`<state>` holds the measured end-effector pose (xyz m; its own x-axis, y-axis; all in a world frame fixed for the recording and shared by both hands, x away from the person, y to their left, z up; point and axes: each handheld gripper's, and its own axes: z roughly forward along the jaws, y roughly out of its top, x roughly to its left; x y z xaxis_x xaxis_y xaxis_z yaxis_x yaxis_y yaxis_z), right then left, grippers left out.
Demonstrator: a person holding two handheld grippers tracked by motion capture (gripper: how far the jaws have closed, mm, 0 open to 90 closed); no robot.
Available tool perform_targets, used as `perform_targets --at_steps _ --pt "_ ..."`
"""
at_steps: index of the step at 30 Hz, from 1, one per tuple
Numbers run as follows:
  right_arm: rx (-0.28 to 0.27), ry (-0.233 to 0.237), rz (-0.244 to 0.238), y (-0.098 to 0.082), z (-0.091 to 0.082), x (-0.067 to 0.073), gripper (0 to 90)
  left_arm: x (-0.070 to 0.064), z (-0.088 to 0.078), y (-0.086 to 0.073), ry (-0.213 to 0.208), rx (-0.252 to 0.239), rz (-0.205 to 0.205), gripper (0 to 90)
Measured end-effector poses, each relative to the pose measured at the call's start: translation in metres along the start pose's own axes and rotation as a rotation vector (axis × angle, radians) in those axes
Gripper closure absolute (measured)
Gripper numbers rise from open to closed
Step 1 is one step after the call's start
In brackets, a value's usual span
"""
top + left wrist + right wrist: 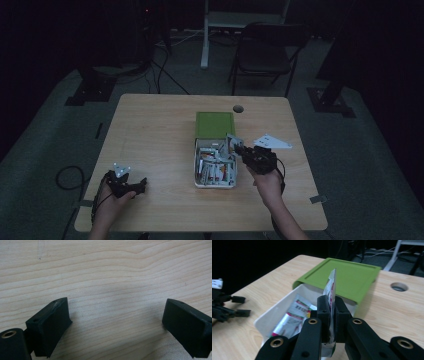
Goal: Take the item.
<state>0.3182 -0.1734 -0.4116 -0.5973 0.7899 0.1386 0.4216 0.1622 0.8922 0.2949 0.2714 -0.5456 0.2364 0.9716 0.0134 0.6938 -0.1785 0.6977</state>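
Your right gripper has its jaws clamped flat on 1 sachet, which stands edge-on above the pads and pokes out a little below them. In the high view the same gripper holds it over the right rim of the white box, where more sachets lie in a loose heap. The box's green lid is slid back toward the far end.

The sachet looks light, thin and limp, with a glossy film that is likely to slip, so keep your grip near the middle of its flat faces rather than on a corner or sealed edge, and avoid crushing the contents.

Your left gripper rests on the bare table with jaws wide apart, holding nothing.
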Motion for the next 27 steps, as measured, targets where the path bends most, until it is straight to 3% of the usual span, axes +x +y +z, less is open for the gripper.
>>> perform_targets --at_steps 13,22,27 --pt "-0.015 -0.069 0.042 -0.006 -0.021 -0.033 86.2 0.0 0.0 0.0 0.0 -0.001 -0.003 7.9" --pt "-0.002 -0.132 0.048 -0.022 -0.029 -0.057 86.2 0.0 0.0 0.0 0.0 0.0 -0.001 7.9" --pt "0.009 -0.159 0.074 -0.036 -0.031 -0.073 86.2 0.0 0.0 0.0 0.0 0.0 -0.001 7.9"
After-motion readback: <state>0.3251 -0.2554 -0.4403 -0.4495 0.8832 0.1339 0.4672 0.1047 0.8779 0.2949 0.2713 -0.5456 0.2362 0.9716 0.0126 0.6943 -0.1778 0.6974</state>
